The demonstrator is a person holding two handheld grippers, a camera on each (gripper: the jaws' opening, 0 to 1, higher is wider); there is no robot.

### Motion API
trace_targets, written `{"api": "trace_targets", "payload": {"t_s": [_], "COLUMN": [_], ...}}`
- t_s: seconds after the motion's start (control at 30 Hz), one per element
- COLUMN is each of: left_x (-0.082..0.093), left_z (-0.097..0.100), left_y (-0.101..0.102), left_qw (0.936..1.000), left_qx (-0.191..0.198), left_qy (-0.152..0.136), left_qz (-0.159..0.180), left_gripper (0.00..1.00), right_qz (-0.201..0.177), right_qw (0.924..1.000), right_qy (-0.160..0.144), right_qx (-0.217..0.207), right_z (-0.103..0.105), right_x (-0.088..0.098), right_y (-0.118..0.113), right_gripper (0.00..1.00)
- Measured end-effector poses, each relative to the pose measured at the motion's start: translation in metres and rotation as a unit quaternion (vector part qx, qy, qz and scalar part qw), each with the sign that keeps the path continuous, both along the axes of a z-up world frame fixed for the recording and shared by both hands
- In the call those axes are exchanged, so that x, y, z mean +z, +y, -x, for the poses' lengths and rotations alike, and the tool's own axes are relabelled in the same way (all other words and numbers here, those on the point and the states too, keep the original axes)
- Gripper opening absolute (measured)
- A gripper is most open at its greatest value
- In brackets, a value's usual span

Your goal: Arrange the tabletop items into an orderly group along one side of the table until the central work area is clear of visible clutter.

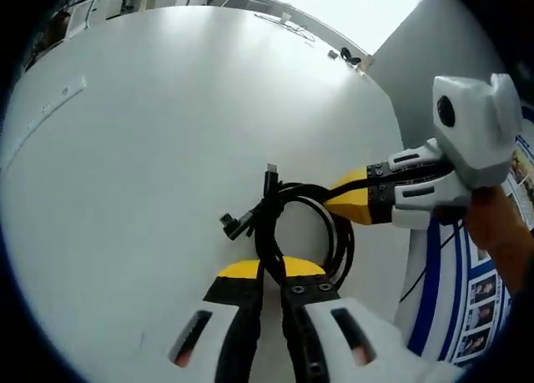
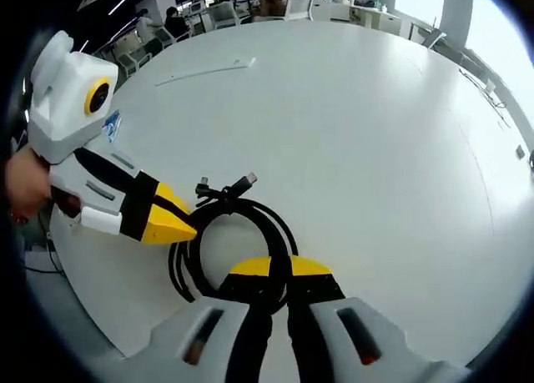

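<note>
- The coiled black cable (image 1: 304, 224) lies near the edge of the round white surface (image 1: 167, 133), its loops bundled into a rough ring with two plug ends (image 1: 271, 179) sticking out on the side towards the surface's middle.
- Left claw (image 1: 271, 274): jaws closed to a narrow gap, pinching the strands of the coil that run between the yellow tips.
- Right claw (image 2: 279, 270): likewise nearly closed on the coil (image 2: 242, 233), gripping the ring's near side in its own view.
- In the left gripper view the right claw reaches in from the right, its yellow tip touching the loop; in the right gripper view the left claw (image 2: 171, 224) comes in from the left onto the other side of the ring.
- Handling, as I judge it: light, limp and springy. The loops will likely sag or spread if only one side is lifted, so holding opposite sides keeps the ring together.
- Best hold is across several strands at once, not a single strand, and away from the plug ends (image 2: 242, 183), which could snag or bend.
- The smooth surface should let the bundle slide to one side.
</note>
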State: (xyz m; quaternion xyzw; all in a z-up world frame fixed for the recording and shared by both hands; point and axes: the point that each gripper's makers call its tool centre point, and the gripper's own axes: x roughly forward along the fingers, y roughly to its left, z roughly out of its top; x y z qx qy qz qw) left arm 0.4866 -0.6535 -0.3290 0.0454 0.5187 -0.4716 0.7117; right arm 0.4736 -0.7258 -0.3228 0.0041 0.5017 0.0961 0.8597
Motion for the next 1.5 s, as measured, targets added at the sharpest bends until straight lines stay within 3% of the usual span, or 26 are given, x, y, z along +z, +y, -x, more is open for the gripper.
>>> {"api": "trace_targets", "payload": {"t_s": [0.23,0.97,1.5], "left_x": [-0.005,-0.002,0.011], "left_z": [-0.002,-0.007,-0.01], "left_y": [0.003,0.007,0.011], "left_qw": [1.0,0.9998,0.999], "left_qx": [0.007,0.006,0.0], "left_qy": [0.003,-0.016,-0.039], "left_qz": [-0.001,0.011,0.023], "left_gripper": [0.04,0.13,0.3], "right_qz": [0.006,0.011,0.027], "right_qw": [1.0,0.9999,0.9986], "right_qy": [0.003,-0.011,-0.046], "right_qx": [0.006,0.004,0.001], "right_z": [0.0,-0.005,-0.011], "right_x": [-0.008,-0.007,0.01], "right_y": [0.004,0.003,-0.001], "right_gripper": [0.02,0.06,0.23]}}
